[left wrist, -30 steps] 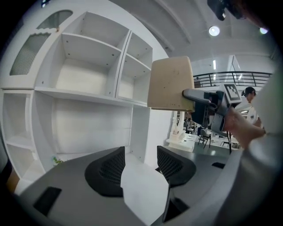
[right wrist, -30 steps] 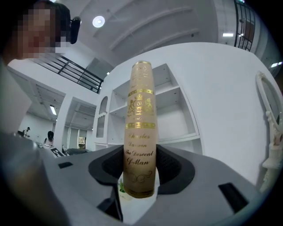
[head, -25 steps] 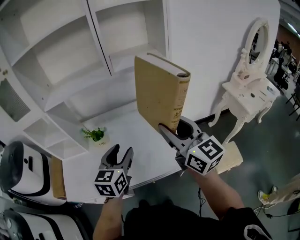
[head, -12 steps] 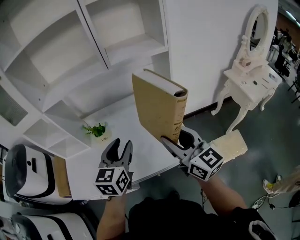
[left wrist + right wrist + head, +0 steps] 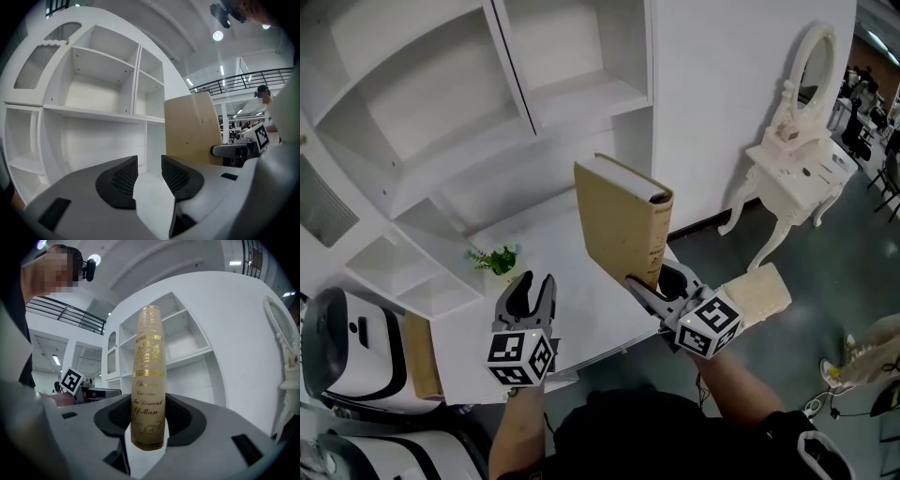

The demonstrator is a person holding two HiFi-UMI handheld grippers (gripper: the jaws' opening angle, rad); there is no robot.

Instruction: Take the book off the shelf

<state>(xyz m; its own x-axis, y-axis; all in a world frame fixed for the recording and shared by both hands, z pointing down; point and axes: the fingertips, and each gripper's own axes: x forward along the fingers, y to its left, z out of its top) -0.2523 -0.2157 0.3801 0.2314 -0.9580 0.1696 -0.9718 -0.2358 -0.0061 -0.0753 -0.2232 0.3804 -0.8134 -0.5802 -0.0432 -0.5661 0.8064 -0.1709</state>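
- Right gripper [image 5: 645,279]: its jaws are clamped on the lower end of a tan hardcover book with gilt lettering on the spine [image 5: 623,217]. One dark pad presses on each cover, and the spine faces this gripper's own camera.
- Tan book: it stands upright in the air, clear of every compartment. It is in front of the white shelf unit [image 5: 534,103] and over the right part of the white ledge [image 5: 567,281] at the unit's base.
- Left gripper [image 5: 532,283]: its jaws are a narrow gap apart and have just been closing, with nothing between the pads. It hovers over the ledge, left of the book and apart from it.
- Small green potted plant [image 5: 495,261]: it sits on the ledge, just beyond the left gripper.
- White dressing table with an oval mirror [image 5: 795,164]: it stands against the wall, well to the right.
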